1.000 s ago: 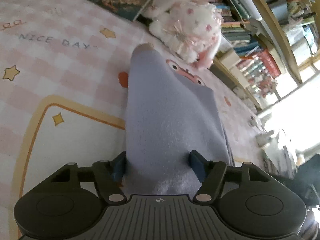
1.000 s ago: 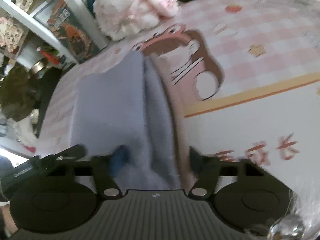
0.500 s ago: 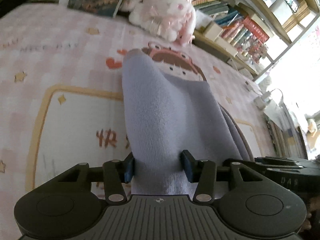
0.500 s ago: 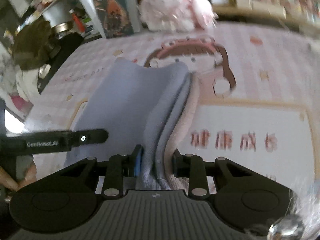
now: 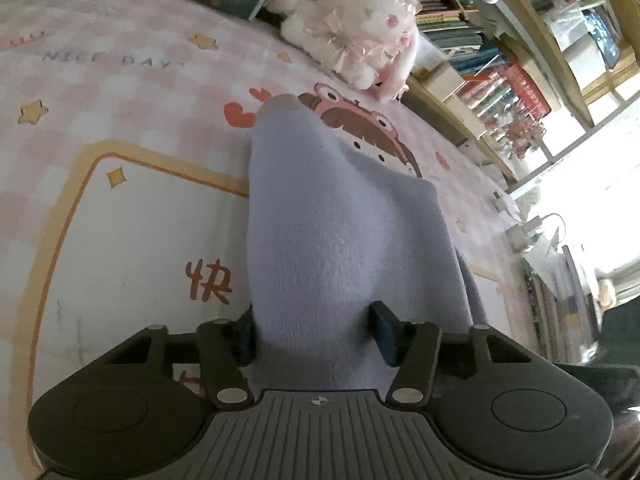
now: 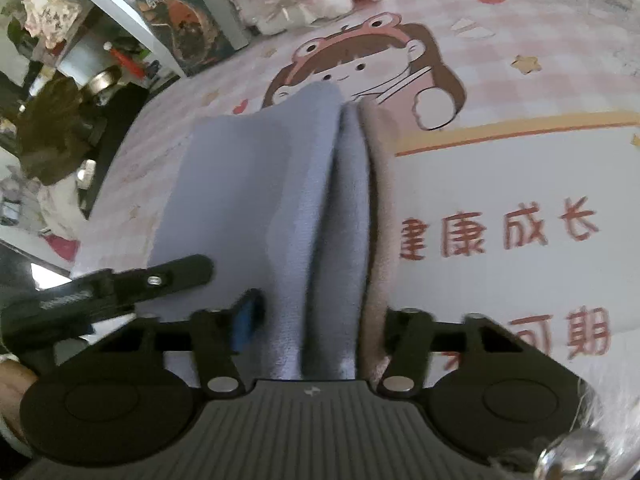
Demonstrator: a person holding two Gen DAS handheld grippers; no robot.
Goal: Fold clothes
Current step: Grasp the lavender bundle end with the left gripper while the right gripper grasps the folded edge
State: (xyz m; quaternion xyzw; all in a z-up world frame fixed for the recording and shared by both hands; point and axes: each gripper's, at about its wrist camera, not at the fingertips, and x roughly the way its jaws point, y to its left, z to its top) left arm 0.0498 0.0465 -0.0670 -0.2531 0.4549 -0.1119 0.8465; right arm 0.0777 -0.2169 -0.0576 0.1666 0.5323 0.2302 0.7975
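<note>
A soft lilac garment (image 5: 340, 220) lies folded lengthwise on the pink checked play mat (image 5: 120, 220), running away from both grippers. My left gripper (image 5: 314, 332) holds its near end, the jaws closing and both pads pressed into the fleece. In the right wrist view the same garment (image 6: 248, 184) shows stacked lilac layers and a beige layer (image 6: 376, 208) at its right edge. My right gripper (image 6: 320, 320) has this bundle between its jaws, which are opening; the blue left pad (image 6: 246, 320) still touches the cloth. The left gripper (image 6: 120, 288) reaches in from the left.
A white and pink plush toy (image 5: 352, 28) sits at the mat's far edge, with a large book (image 6: 184, 28) leaning beside it. Bookshelves (image 5: 500, 60) line the far side. A cartoon girl print (image 6: 360, 68) lies just beyond the garment. A hand (image 6: 12, 384) shows at the lower left.
Both pairs of jaws narrowed on the garment's near end; the right pair has since widened a little. The right view swung, and the left gripper stays beside it.
</note>
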